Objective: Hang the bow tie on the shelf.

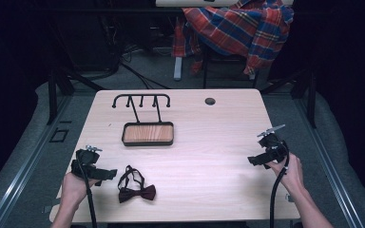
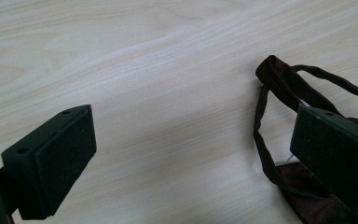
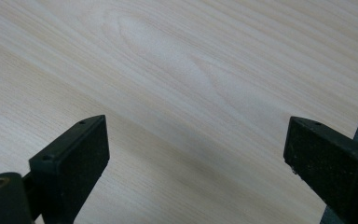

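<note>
A dark maroon bow tie (image 1: 136, 191) with its looped strap lies flat near the table's front left. In the left gripper view the bow tie (image 2: 279, 88) lies at the right, partly behind the right jaw. My left gripper (image 1: 105, 175) is just left of it, open, with bare wood between its jaws (image 2: 193, 158). At the table's right edge my right gripper (image 1: 255, 160) is held open over bare wood (image 3: 196, 158). A black hook rack (image 1: 141, 101) rises behind a wooden tray (image 1: 148, 134) at the table's middle left.
The light wooden table (image 1: 209, 142) has a round cable hole (image 1: 210, 101) near its far edge. Behind the table stands a chair draped with a red and blue plaid shirt (image 1: 240, 26). Grey floor and metal frame rails flank the table.
</note>
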